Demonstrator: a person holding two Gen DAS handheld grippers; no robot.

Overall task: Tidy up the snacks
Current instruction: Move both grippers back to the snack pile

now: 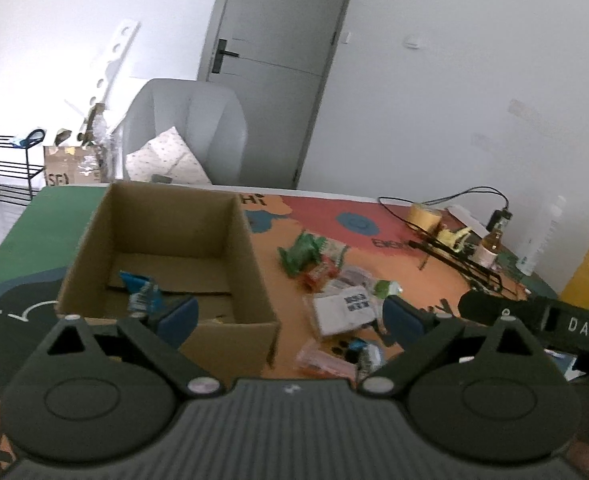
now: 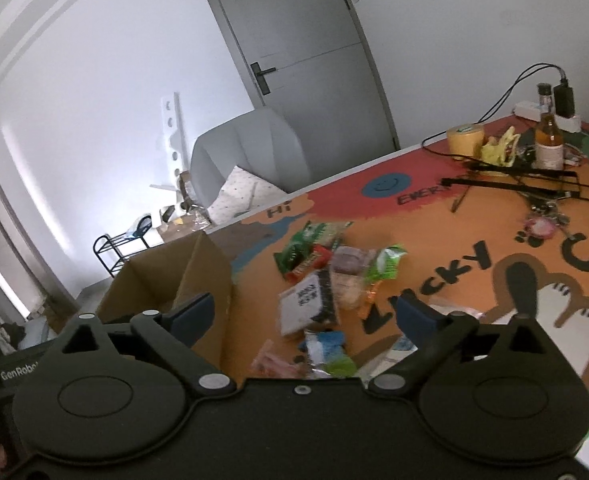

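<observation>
Crinkly foil snack packets point(image 2: 322, 280) beside a square cardboard box point(image 1: 166, 256), one perhaps blue inside; both grippers' fingers spread, empty.

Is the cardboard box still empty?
No, a blue packet already lies inside the box.

Matt cardboard box point(image 1: 166, 240), glossy plastic snack packets point(image 2: 318, 256)

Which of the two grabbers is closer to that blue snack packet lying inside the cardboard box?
Left. The left gripper hangs open at the box's near wall, just short of the blue packet. The right gripper is open over the loose snacks beside the box.
</observation>
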